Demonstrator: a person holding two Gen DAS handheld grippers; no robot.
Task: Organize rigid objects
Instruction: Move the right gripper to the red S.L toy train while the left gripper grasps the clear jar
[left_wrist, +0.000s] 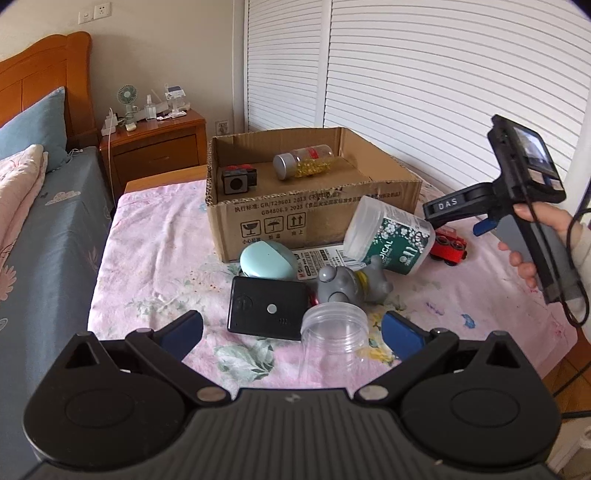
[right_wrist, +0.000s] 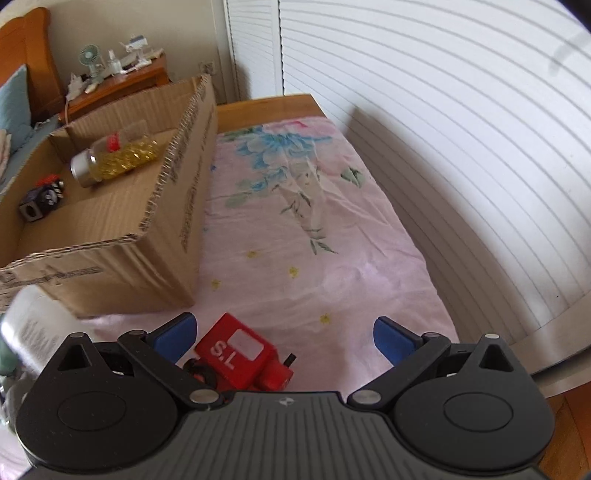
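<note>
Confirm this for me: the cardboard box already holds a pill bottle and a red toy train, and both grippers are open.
One thing is wrong: the red toy train is not in the cardboard box. It sits on the sheet outside it, just ahead of the right gripper, as the right wrist view shows. The box holds the pill bottle and a small black block. Both grippers, including the left gripper, are open.

Soft even daylight, moderately bright. Fisheye bends the louvered doors and corners go dark. Left view sharp. Right view motion-blurred: cardboard box print smeared, white bottle at the tool's near left fuzzy. Soft shadow beside the box.
</note>
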